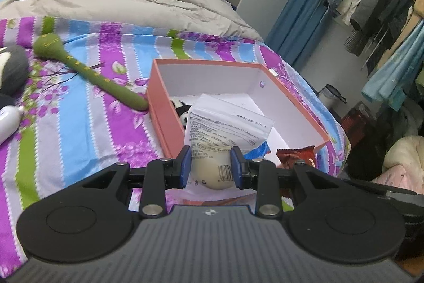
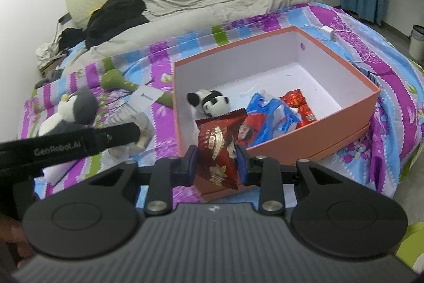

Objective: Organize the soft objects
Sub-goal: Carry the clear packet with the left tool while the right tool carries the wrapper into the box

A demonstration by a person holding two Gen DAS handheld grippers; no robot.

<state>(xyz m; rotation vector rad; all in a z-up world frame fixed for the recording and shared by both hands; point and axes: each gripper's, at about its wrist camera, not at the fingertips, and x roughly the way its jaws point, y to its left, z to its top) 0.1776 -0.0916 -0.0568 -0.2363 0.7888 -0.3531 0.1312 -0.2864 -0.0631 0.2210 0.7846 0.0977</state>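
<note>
Over the near edge of the pink box [image 2: 312, 134] on the striped bedspread [image 1: 79, 123], we hold two packets. Our left gripper [image 1: 210, 167] is clamped on a white pouch [image 1: 225, 126], our right gripper [image 2: 216, 163] on a red snack packet [image 2: 220, 147]. Both stand upright just short of the box's near wall, the right nearer its open floor.
</note>
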